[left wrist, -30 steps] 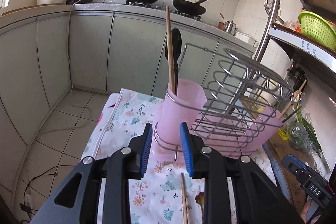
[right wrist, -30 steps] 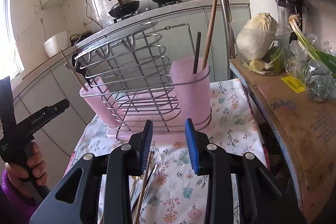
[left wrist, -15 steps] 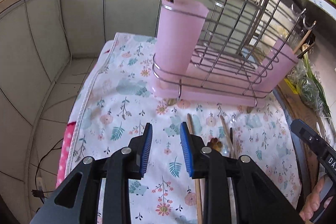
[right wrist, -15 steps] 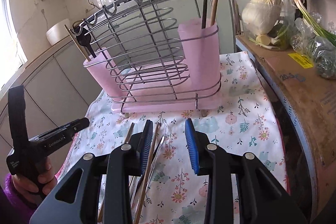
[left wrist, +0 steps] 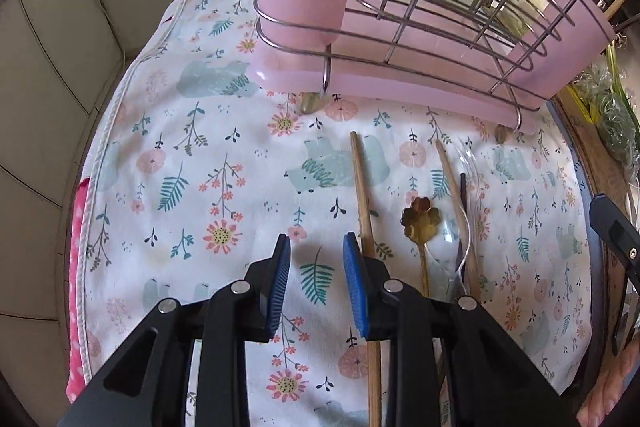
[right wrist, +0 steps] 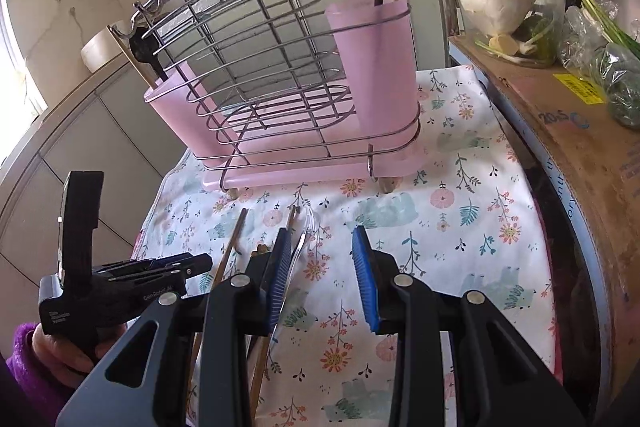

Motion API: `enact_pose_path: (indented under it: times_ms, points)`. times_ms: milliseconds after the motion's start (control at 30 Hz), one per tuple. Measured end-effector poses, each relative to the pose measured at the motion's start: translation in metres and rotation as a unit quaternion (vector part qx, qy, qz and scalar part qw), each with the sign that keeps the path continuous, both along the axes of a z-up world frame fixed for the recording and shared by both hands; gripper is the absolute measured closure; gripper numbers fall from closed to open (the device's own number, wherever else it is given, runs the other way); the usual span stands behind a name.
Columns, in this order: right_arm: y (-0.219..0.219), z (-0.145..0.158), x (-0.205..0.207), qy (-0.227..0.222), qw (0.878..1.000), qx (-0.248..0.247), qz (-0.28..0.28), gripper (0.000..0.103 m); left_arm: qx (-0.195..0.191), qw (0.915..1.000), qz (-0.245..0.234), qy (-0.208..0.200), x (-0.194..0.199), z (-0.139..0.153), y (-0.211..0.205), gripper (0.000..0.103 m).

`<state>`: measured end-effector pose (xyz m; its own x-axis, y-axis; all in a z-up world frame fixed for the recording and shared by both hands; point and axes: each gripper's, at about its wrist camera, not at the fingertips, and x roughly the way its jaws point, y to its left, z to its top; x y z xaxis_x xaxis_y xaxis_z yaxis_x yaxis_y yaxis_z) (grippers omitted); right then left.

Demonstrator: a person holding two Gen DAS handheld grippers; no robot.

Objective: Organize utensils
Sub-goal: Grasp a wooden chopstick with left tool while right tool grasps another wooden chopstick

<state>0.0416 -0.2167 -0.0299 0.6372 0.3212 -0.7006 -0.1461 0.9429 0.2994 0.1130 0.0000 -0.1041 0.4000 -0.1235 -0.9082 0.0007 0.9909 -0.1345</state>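
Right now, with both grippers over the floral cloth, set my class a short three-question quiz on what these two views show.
1. True or false: the left gripper is shut on the long wooden chopstick.
2. Multiple choice: the gold flower-shaped spoon lies A) in a pink plastic cup, B) flat on the floral tablecloth, C) between the right gripper fingers.
3. Fill in: the two pink cups sit in a metal wire ____.

Key: 1 false, its jaws are open with the chopstick just outside the right finger; 2 B; 3 rack.
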Motion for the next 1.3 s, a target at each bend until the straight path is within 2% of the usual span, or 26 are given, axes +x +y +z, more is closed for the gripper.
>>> enact_pose_path:
  times_ms: [133, 167, 267, 433, 500, 633, 867, 1100, 1300]
  points:
    - [-0.002, -0.001, 0.001, 0.009, 1.0, 0.009, 0.002, 0.071, 0.003, 1.0, 0.007, 0.002, 0.004, -0.005, 0.0, 0.078]
    - [-0.002, -0.001, 0.001, 0.009, 1.0, 0.009, 0.002, 0.071, 0.006, 0.9999, 0.008, 0.002, 0.004, -0.005, 0.0, 0.082]
    - [-0.006, -0.004, 0.004, 0.023, 0.999, 0.027, 0.001, 0.071, 0.005, 0.9999, 0.013, -0.002, 0.005, -0.006, 0.005, 0.103]
    - [-0.009, -0.009, 0.011, 0.046, 0.997, 0.061, 0.0, 0.071, -0.031, 0.9992, 0.025, -0.004, 0.001, -0.002, 0.027, 0.103]
    - [-0.006, -0.013, 0.016, 0.063, 0.994, 0.085, 0.011, 0.079, -0.037, 0.999, 0.025, -0.007, -0.001, 0.0, 0.033, 0.103]
    - [0.008, -0.022, 0.03, 0.099, 0.988, 0.116, 0.036, 0.085, -0.076, 0.997, 0.015, 0.002, -0.004, 0.006, 0.036, 0.103]
    - [0.036, -0.038, 0.064, 0.151, 0.984, 0.082, 0.042, 0.085, -0.108, 0.9941, -0.004, -0.01, -0.009, 0.019, 0.039, 0.102]
    - [0.055, -0.06, 0.092, 0.195, 0.979, 0.045, 0.037, 0.084, -0.114, 0.9931, -0.02, -0.018, -0.013, 0.024, 0.038, 0.1]
    - [0.071, -0.072, 0.1, 0.198, 0.979, 0.016, 0.038, 0.084, -0.116, 0.9928, -0.031, 0.001, -0.007, 0.019, 0.028, 0.099]
